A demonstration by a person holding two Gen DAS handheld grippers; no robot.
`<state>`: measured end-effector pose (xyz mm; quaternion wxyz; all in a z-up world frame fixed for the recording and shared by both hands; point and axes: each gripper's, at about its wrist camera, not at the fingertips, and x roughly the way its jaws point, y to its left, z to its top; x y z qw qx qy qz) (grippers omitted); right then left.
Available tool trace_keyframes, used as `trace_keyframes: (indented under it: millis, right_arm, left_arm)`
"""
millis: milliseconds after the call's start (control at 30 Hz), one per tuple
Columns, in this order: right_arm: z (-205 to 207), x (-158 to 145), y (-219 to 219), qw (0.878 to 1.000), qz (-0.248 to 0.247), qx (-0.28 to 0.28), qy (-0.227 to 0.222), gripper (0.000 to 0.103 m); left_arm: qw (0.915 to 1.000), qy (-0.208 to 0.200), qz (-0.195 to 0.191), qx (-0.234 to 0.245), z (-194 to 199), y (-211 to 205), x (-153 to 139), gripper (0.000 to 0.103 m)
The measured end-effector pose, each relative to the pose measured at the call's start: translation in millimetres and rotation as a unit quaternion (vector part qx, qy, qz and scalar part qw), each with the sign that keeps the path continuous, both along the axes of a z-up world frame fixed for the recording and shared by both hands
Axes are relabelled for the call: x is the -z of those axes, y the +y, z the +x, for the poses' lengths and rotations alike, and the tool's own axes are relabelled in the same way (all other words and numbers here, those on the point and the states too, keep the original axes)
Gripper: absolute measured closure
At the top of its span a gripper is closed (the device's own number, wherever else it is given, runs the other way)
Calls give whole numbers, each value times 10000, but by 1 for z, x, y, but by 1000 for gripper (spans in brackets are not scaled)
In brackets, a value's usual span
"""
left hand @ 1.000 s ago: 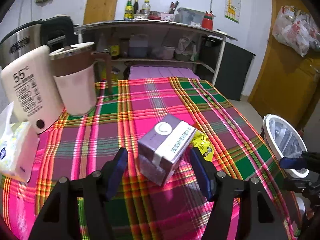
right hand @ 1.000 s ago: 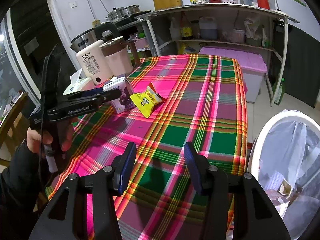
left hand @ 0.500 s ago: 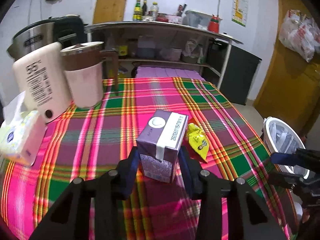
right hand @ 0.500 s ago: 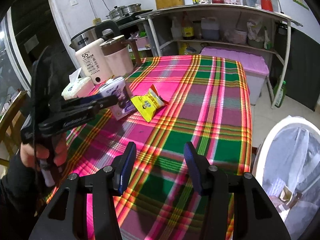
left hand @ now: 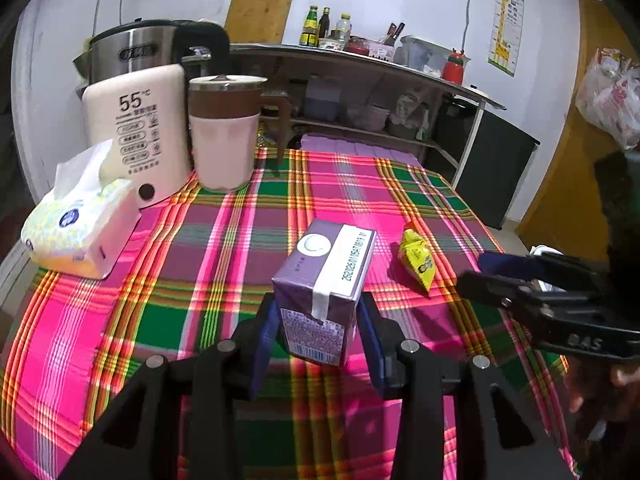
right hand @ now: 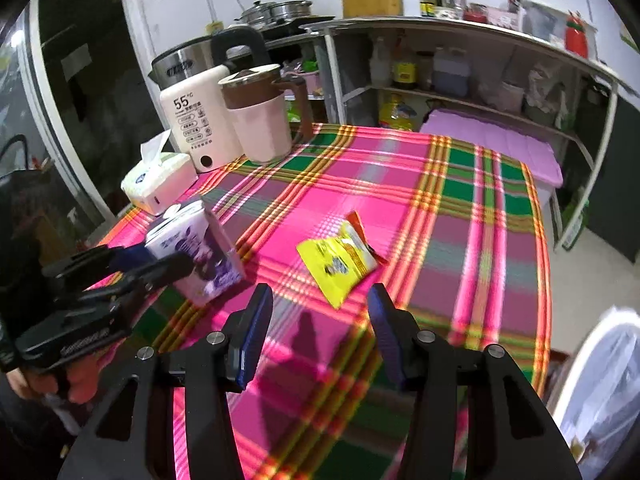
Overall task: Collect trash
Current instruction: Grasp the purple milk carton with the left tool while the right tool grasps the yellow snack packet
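Note:
My left gripper (left hand: 318,320) is shut on a purple drink carton (left hand: 326,288), its blue pads pressing both sides, above the plaid tablecloth (left hand: 200,264). The right wrist view shows the same carton (right hand: 196,252) held in the left gripper (right hand: 160,260) at the left. A yellow snack wrapper (right hand: 338,262) lies flat on the cloth just beyond my right gripper (right hand: 320,316), which is open with nothing between its fingers. In the left wrist view the wrapper (left hand: 418,260) lies right of the carton, and the right gripper (left hand: 500,276) reaches in from the right edge.
A tissue pack (left hand: 76,228), a white kettle (left hand: 138,132) and a pink jug (left hand: 224,132) stand at the cloth's far left. A white bin with a clear liner (right hand: 600,392) stands off the table's right edge. Shelves (right hand: 460,92) stand behind the table.
The left gripper's jaws closed onto the purple carton and stood it upright off the cloth. The right gripper moved in over the table toward the yellow wrapper, still open.

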<state>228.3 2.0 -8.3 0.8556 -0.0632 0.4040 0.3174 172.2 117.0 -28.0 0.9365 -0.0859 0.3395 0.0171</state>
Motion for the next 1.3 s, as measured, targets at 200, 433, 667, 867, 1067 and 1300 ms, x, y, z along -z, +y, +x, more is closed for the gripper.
trace_keyframes:
  millis: [200,433,667,867,1067,1300]
  right_arm:
    - [10,13,24,9983,-525,-99,-249,53]
    - [25,29,38,9946,-981,-32,-334,53]
    - [40,34,35,9969,-763,190,-14,64]
    - [40,30,28,9979,-585,276,13,79]
    - [29,24,16,9988,-359,318,71,80]
    - [-1,11,-5,9993,-95,350,86,80]
  left_arm:
    - [9999,19,-112,-64,-2,9,6,61]
    - [9998,-13,-197,-37,-2,12,7,61]
    - [9997,-23,-221,-33,-2,13,7,61]
    - [9997,-25,-225,-33,-2,12,7,61]
    - [9998,-2,-211,-21,-5,5,5,61]
    - [9998,-11,-207,38,-14,-11,1,62]
